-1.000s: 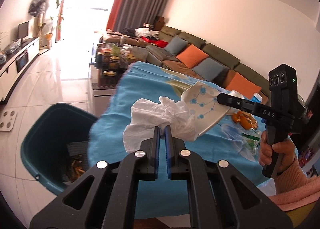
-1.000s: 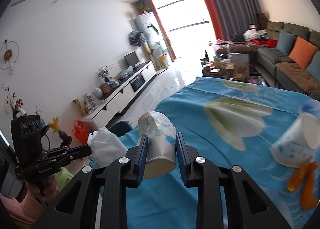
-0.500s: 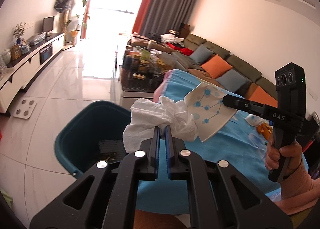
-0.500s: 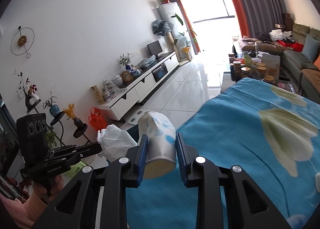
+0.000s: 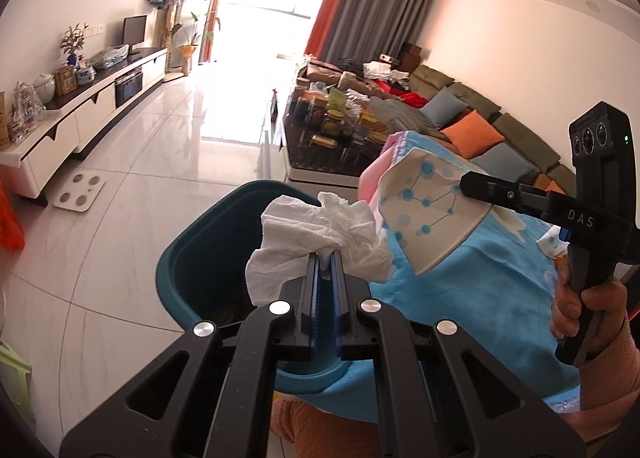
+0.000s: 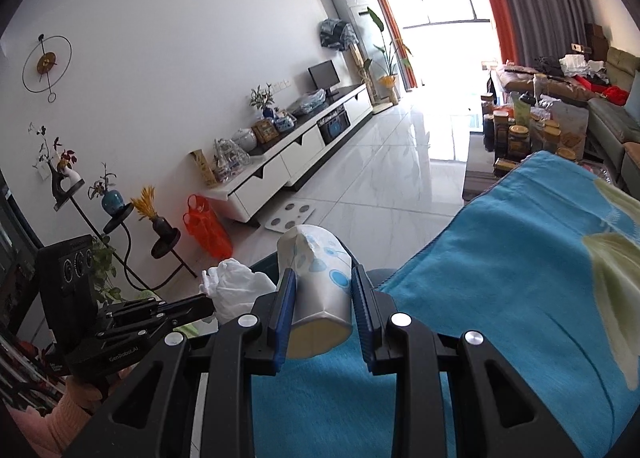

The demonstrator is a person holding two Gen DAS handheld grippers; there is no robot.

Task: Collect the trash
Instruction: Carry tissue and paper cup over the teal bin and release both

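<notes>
Nearest the left wrist camera, the left gripper [image 5: 325,258] has its ribbed blue pads pressed together on a fold of the crumpled tissue [image 5: 320,234], soft, white and creased, which hangs over the near rim of the teal bin [image 5: 192,258], probably so that it can drop straight in. Just beside it the right gripper [image 6: 323,290] pinches a squashed paper cup [image 6: 316,278] by its sides, thin white card printed with blue dots, dented at the mouth, held past the table's edge above the same bin. The table [image 6: 500,278] wears a fuzzy turquoise cloth. Beyond lies glossy pale floor tile [image 5: 168,161].
</notes>
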